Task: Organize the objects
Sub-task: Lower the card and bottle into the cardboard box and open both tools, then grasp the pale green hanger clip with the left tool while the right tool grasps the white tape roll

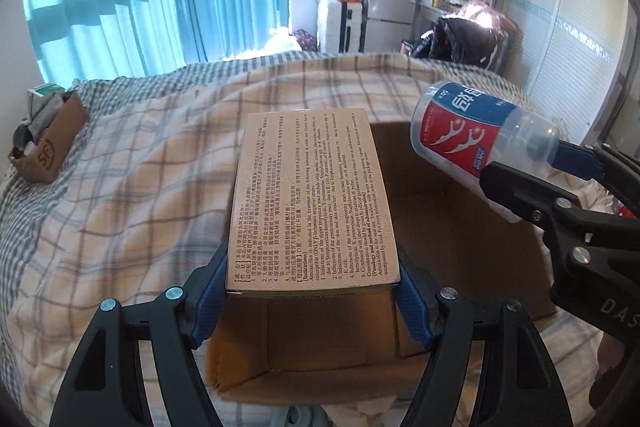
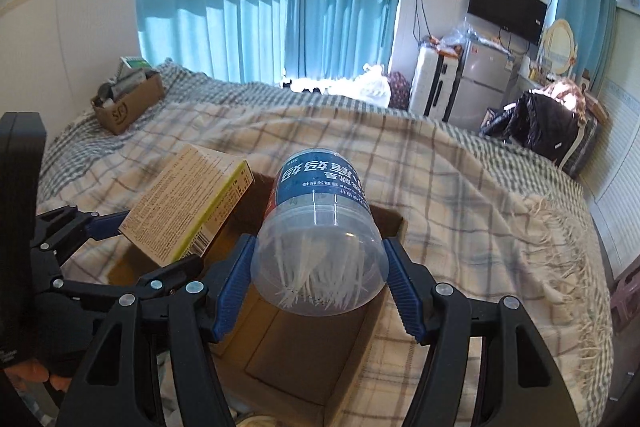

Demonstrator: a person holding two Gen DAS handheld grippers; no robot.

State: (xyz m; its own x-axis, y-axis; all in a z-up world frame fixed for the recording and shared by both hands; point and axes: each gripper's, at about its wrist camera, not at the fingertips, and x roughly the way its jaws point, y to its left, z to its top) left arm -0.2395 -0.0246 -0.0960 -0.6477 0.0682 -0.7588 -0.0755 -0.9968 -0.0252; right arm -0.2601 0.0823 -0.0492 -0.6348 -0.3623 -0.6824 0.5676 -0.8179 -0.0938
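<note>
My left gripper (image 1: 312,291) is shut on a beige medicine box (image 1: 310,199) printed with text and holds it above an open cardboard box (image 1: 460,227) on the bed. The medicine box also shows in the right wrist view (image 2: 188,207). My right gripper (image 2: 320,283) is shut on a clear floss-pick jar (image 2: 320,227) with a blue and red label, held over the same cardboard box (image 2: 312,359). In the left wrist view the jar (image 1: 472,135) hangs at the right, over the box.
The bed has a plaid blanket (image 1: 140,167). A small cardboard box (image 1: 48,151) of items sits at the bed's far left corner. A fridge (image 1: 390,15), a suitcase and a chair with a dark jacket (image 1: 464,39) stand beyond the bed.
</note>
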